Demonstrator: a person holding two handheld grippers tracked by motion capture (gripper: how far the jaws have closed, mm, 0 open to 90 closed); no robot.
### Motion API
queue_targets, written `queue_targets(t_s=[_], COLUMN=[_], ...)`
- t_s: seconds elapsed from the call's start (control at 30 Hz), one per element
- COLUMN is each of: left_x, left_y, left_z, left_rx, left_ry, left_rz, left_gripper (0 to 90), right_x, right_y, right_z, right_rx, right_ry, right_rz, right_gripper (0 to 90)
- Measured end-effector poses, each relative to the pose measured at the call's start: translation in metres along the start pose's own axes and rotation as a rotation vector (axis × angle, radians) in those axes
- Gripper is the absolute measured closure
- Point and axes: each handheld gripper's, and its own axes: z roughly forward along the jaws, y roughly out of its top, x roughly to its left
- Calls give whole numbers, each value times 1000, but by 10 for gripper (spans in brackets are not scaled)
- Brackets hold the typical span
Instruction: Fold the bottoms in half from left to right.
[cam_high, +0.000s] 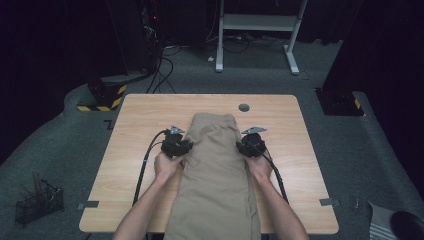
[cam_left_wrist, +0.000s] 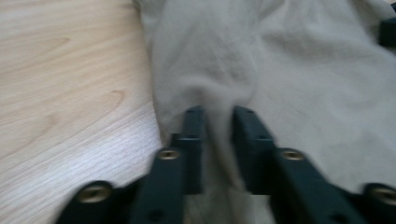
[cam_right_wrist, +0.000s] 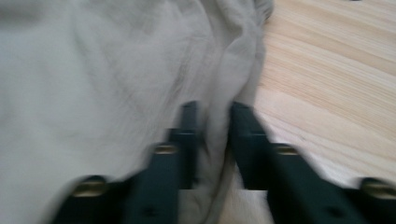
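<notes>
High view first: we count one pair of tan trousers (cam_high: 214, 170) on one wooden table (cam_high: 135, 115), and our two hands each carry one gripper. We have the left gripper (cam_high: 184, 148) at the left edge of the cloth and the right gripper (cam_high: 242, 148) at the right edge, level with each other. The trousers lie down the middle of the table, long axis running from the near edge away from us, the far end folded square just short of one small round grey cap (cam_high: 244, 107) set in the tabletop. The near end hangs past the table's front edge.

Left gripper view now: the trousers (cam_left_wrist: 289, 70) bunch into a ridge that runs between our two black jaws, which stand narrowly apart with the fold pinched between them; bare table (cam_left_wrist: 65, 93) shows to the side. Right gripper view gives the mirror picture: a fold of the trousers (cam_right_wrist: 93, 79) sits clamped between the near-closed jaws, table (cam_right_wrist: 336, 84) beside it.

Off the table we spot one wire basket (cam_high: 39, 205) on the floor at the left. We can read no label, brand or writing anywhere; both close views are blurred.
</notes>
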Motion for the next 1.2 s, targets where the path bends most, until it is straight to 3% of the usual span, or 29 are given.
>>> queue_targets(t_s=[0.07, 0.17, 0.23, 0.27, 0.33, 0.4, 0.5, 0.57, 0.7, 0.77, 0.83, 0.93, 0.97, 1.1, 1.2], left_x=[1, 8, 6, 4, 0, -6, -19, -28, -43, -46, -43, -37, -32, -12, -2], left_y=[-2, 0, 3, 5, 4, -2, -17, -32, -55, -58, -55, -42, -34, -8, 5], left_z=[3, 8, 13, 14, 7, -10, -34, -45, -48, -41, -35, -21, -15, 11, 16], left_rx=[14, 5, 8, 19, 11, -11, -20, -14, 9, 12, -2, 1, 3, -6, 27], left_ry=[5, -40, -19, 8, 9, -6, -35, -80, -108, -85, -80, -31, -19, 29, 46], left_rz=[29, -22, -25, -12, 13, 48, 91, 90, 100, 110, 91, 109, 98, 41, 1], left_gripper=[892, 898, 887, 816, 595, 484, 436, 416, 404, 411, 412, 406, 400, 370, 323], right_x=[-1, -11, -12, -13, -15, -15, -3, 14, 34, 39, 39, 35, 34, 20, 6], right_y=[-2, -4, -5, -5, -7, -11, -24, -37, -57, -62, -63, -53, -49, -29, -14], right_z=[5, 1, 2, 3, -3, -16, -43, -57, -65, -61, -55, -46, -43, -20, -7], right_rx=[15, 1, 5, 4, -3, -30, -66, -56, -25, -1, 3, 4, 5, -7, 5], right_ry=[-14, 6, -9, -26, -51, -27, 27, 66, 98, 86, 77, 40, 35, 6, -13], right_rz=[-22, -11, -11, -6, 28, 40, 2, -52, -88, -106, -99, -97, -94, -78, -43], right_gripper=[896, 899, 892, 867, 661, 586, 568, 554, 513, 533, 585, 618, 617, 589, 518])
